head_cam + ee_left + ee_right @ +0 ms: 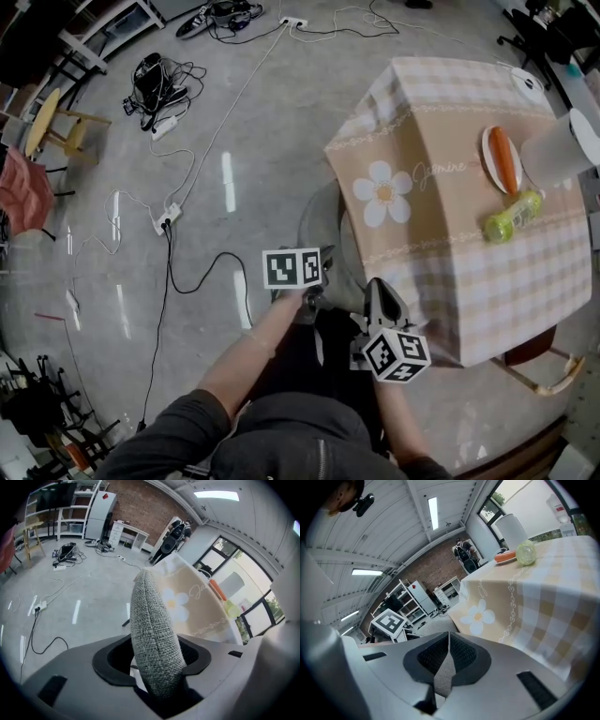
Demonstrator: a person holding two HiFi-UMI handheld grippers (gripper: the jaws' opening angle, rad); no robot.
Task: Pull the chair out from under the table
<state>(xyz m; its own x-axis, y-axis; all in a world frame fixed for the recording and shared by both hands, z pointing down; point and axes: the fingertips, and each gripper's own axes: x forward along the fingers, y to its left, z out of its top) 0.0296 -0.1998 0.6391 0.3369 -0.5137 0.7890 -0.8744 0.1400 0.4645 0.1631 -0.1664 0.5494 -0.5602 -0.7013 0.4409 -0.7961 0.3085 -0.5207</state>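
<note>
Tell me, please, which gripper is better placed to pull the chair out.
Left: the left gripper clamps the chair by its padded backrest. The right gripper pinches only a thin grey sliver of it.

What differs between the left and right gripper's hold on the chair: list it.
The left gripper has jaws wide apart around the chair back's thick edge; the right gripper has them nearly together on a thin grey sliver. The left gripper sits farther from the table than the right gripper. Both grip grey fabric.
</note>
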